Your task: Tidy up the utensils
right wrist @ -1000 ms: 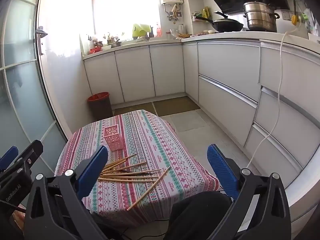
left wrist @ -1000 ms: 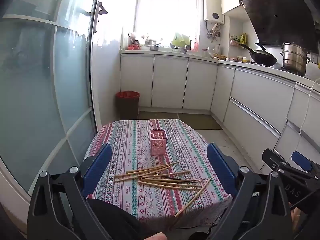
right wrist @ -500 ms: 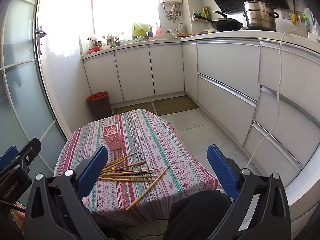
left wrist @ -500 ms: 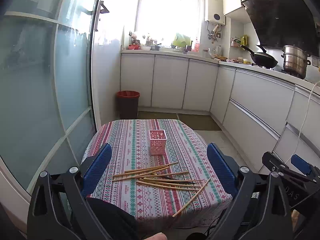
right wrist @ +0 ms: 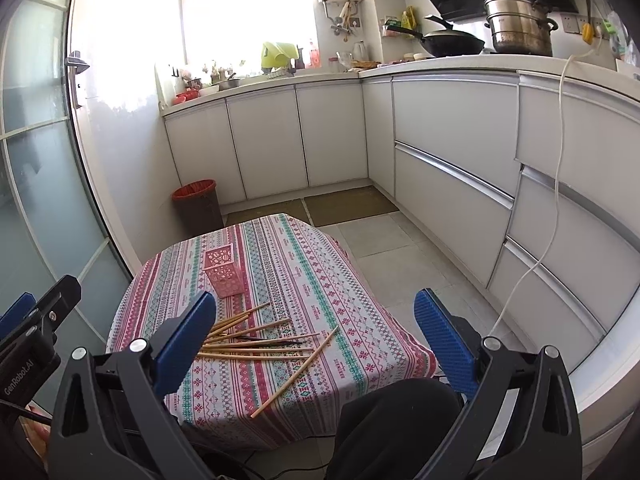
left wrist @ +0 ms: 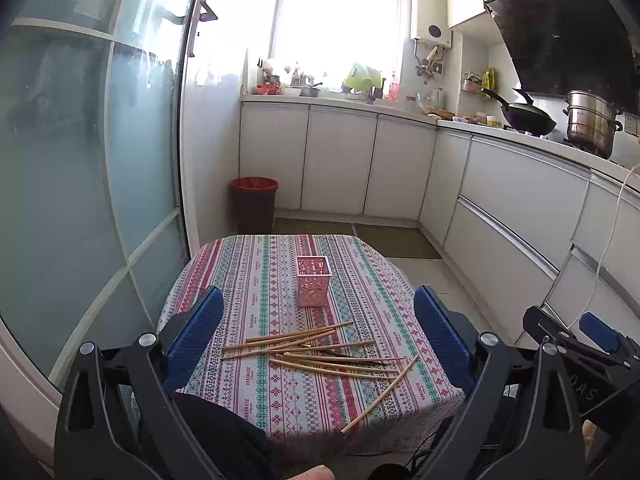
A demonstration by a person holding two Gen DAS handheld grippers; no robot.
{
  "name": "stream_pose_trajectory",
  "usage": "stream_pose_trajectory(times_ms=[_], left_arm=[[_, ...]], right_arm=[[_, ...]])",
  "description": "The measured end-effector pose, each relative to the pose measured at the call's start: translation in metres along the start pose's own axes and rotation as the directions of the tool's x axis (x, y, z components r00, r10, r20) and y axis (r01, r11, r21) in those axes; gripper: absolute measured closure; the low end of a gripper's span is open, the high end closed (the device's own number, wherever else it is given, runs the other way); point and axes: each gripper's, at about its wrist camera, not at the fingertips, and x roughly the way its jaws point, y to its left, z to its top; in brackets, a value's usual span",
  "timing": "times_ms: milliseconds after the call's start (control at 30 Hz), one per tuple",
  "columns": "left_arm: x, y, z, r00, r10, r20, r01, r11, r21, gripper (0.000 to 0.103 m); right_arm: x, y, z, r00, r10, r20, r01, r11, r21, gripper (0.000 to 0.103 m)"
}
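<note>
Little has changed over the last second: both views have only drifted slightly, so sorting has not begun. The left gripper (left wrist: 318,334) and right gripper (right wrist: 316,330) hang wide open, empty. Chopsticks (left wrist: 316,350) lie scattered near the tabletop's near edge, pink holder (left wrist: 313,281) mid-table behind them.

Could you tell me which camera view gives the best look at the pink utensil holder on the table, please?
The left wrist view: the pink utensil holder stands near the middle of the frame, unobstructed, with its open top visible between the spread fingers. In the right wrist view the holder sits off to the left, seen at an angle.
</note>
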Motion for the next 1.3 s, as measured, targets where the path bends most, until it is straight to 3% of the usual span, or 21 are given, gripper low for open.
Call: stream_pose_trajectory(times_ms=[1300], left_arm=[[0.0035,-0.005,0.0022,1.0,-0.004,-0.018,0.004,1.0,0.007,0.011]], right_arm=[[0.0018,-0.0055,0.0004,1.0,-0.002,-0.018,0.002,1.0,0.009,0.006]])
